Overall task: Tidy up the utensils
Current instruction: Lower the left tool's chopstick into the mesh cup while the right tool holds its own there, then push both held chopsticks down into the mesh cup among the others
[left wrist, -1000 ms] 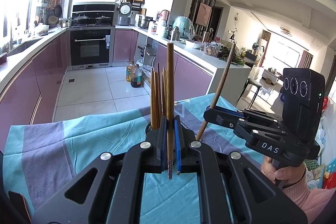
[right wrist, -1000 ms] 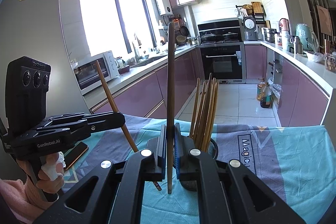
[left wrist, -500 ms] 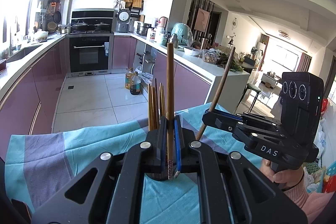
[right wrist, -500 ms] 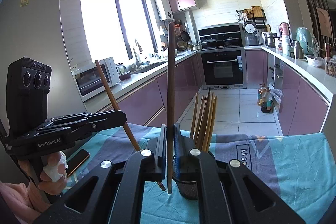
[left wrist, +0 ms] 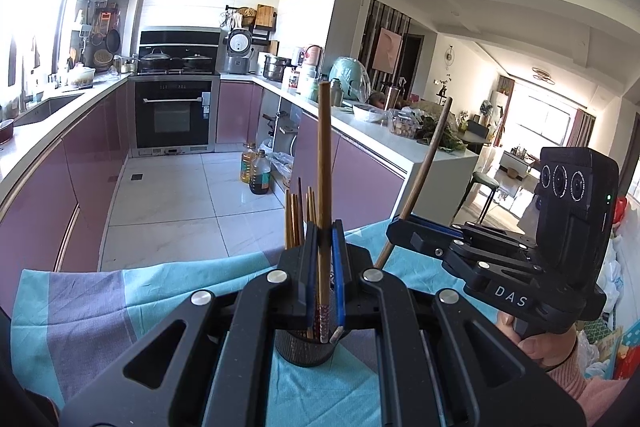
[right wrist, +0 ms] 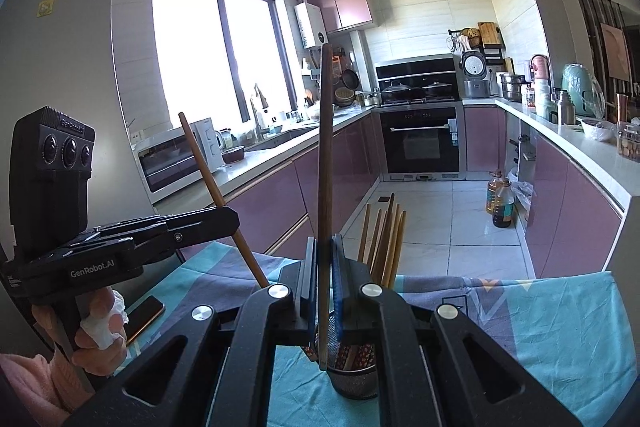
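My left gripper [left wrist: 323, 263] is shut on a brown chopstick [left wrist: 324, 163] held upright, its patterned lower end over the dark mesh holder [left wrist: 304, 351]. Several chopsticks [left wrist: 298, 215] stand in that holder. My right gripper [right wrist: 323, 275] is shut on a darker chopstick [right wrist: 325, 155], upright, its lower end at the rim of the holder [right wrist: 354, 381]. Each gripper shows in the other's view: the right one [left wrist: 394, 223] with its slanted chopstick [left wrist: 426, 167], the left one [right wrist: 228, 217] with its chopstick [right wrist: 208, 171].
The holder stands on a table with a teal and grey cloth [left wrist: 100, 303]. A phone [right wrist: 144, 313] lies on the cloth near the left hand. Beyond the table are purple kitchen cabinets [left wrist: 44, 195], an oven [left wrist: 172, 115] and oil bottles [left wrist: 258, 173] on the floor.
Both grippers have risen and tilted so the holder now lies below the fingers. Both chopsticks stay clamped and have come closer over the holder.
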A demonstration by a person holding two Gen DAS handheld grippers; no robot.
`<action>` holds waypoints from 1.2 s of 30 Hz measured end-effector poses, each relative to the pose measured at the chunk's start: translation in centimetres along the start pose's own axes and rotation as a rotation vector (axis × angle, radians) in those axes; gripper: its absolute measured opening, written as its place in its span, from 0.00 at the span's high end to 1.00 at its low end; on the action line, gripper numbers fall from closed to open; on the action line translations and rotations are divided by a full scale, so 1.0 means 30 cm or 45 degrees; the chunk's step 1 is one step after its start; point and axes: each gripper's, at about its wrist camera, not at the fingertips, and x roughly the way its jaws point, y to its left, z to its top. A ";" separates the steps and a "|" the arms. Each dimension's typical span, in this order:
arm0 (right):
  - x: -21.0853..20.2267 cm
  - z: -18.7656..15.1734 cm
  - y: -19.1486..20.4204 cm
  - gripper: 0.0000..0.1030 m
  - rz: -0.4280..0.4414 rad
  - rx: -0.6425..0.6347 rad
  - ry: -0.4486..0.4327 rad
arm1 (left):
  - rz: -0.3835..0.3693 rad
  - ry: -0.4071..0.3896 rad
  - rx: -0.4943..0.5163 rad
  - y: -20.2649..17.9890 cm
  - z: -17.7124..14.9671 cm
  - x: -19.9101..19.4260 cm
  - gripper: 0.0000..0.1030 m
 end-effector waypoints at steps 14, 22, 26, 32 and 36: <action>0.040 0.010 -0.007 0.94 -0.038 0.022 0.012 | 0.047 0.003 0.018 -0.032 0.000 0.036 0.93; 0.064 0.018 -0.019 0.94 -0.060 0.030 0.026 | 0.053 0.034 0.017 -0.035 0.000 0.057 0.93; 0.075 0.013 -0.021 0.94 -0.067 0.034 0.038 | 0.054 0.049 0.016 -0.021 0.013 0.064 0.93; 0.095 0.014 -0.033 0.94 -0.072 0.042 0.052 | 0.053 0.070 0.011 -0.011 0.022 0.073 0.93; 0.103 0.010 -0.030 0.94 -0.073 0.040 0.066 | 0.053 0.083 0.009 -0.010 0.047 0.086 0.93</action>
